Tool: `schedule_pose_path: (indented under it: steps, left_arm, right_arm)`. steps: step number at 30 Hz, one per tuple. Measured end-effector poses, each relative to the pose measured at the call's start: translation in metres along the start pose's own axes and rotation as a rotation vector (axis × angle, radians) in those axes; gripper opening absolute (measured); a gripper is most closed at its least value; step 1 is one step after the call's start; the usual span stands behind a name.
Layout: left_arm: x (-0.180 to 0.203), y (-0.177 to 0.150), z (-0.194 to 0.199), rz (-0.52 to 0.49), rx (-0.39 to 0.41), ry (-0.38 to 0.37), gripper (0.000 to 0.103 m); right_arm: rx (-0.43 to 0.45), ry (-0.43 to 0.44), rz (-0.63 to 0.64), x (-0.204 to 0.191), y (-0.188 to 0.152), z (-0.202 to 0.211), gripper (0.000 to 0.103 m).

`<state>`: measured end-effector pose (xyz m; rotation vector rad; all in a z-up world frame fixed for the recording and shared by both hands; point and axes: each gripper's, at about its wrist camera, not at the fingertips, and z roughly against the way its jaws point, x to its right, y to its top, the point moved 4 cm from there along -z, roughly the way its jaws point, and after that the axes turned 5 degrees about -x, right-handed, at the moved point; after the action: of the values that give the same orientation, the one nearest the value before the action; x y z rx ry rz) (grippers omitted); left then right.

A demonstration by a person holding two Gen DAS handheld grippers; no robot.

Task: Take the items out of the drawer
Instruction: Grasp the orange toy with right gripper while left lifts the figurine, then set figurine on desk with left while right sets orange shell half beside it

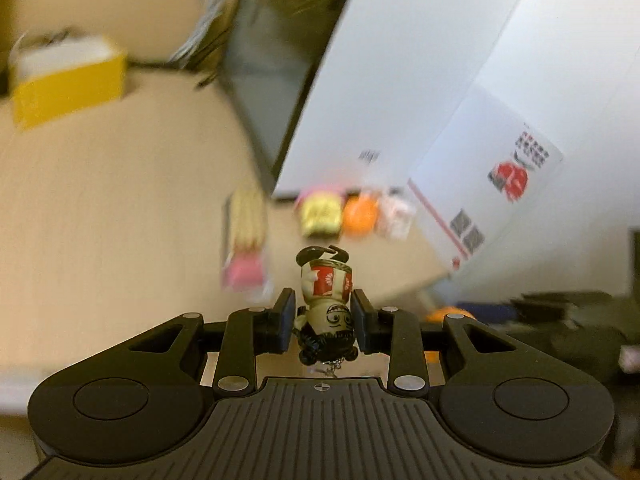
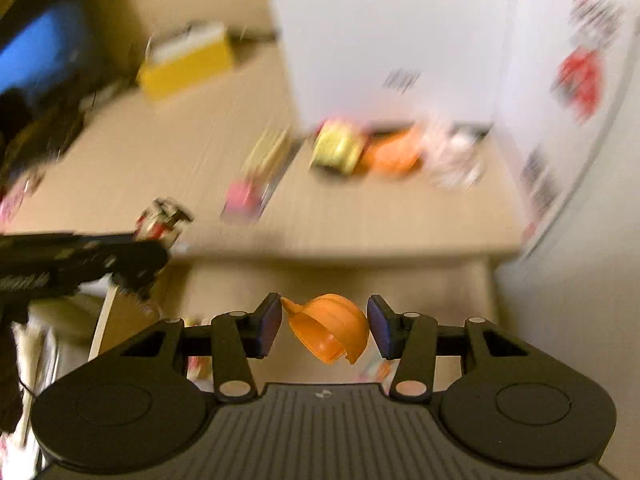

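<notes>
Left wrist view first. My left hand-held gripper [image 1: 323, 322] sits bottom centre of the frame, jaws narrowed down and clamped on a little toy figurine [image 1: 326, 304] that hangs upside down between the pads. The pads press on its head and the painted body sticks out past the fingertips. I'd guess it's hard plastic, super light and stiff, so it won't squash, but it's rounded and probably a bit slick; gripping across the widest part of the head seems the safe spot. There's a tiny chain dangling off it, floppy, no good to hold. Beyond it on the worktop [image 1: 120, 200], mid-frame, sit a yellow toy [image 1: 321, 216], an orange one [image 1: 360, 216] and a pink-and-yellow pack [image 1: 245, 240], all blurred. A big white box [image 1: 400, 80] fills the upper right, a yellow box [image 1: 68, 84] the upper left.

Right wrist view now. My right hand-held gripper [image 2: 323, 322] is at about a middling width, holding a small orange helmet [image 2: 330, 326] at lower centre. It looks like a thin, hollow shell, featherweight, and it's tilted; its brim tip touches the left pad and the dome sits against the right one. That's a sketchy hold if you ask me: smooth curved plastic could pop out, so squeezing across the dome sides would be better. The left gripper with its figurine shows at the left edge. Everything behind is smeared, and I can't make out the drawer clearly.
</notes>
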<state>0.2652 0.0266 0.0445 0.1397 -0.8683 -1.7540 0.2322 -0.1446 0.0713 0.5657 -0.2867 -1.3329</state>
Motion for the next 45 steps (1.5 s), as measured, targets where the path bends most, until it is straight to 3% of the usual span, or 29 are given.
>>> schedule_pose_path:
  steps: [3,6,12,25,30,33,45]
  left_arm:
    - [0.009,0.027,-0.045,-0.031,-0.007,0.031,0.034]
    - [0.008,0.031,-0.084,-0.045,-0.04,0.076,0.034]
    - [0.006,0.018,-0.111,-0.077,-0.074,0.176,0.032]
    - [0.004,0.023,-0.065,-0.035,0.003,0.179,0.033]
    - [-0.011,0.01,-0.016,0.037,0.109,0.138,0.033]
    - [-0.026,-0.012,0.008,0.084,0.13,0.138,0.032]
    - [-0.086,-0.11,0.039,0.176,-0.091,0.247,0.032]
  right_arm:
    - [0.037,-0.027,-0.009,0.008,0.005,0.004,0.047]
    - [0.03,-0.036,-0.009,0.016,0.004,0.001,0.047]
    - [0.015,-0.059,-0.018,0.03,-0.001,-0.008,0.047]
    - [-0.006,-0.051,0.003,0.026,-0.004,-0.017,0.047]
    - [0.058,-0.051,0.031,0.019,0.013,-0.013,0.047]
    - [0.109,-0.057,0.055,0.015,0.03,-0.02,0.047]
    - [0.092,-0.076,0.138,0.013,0.067,-0.1,0.047]
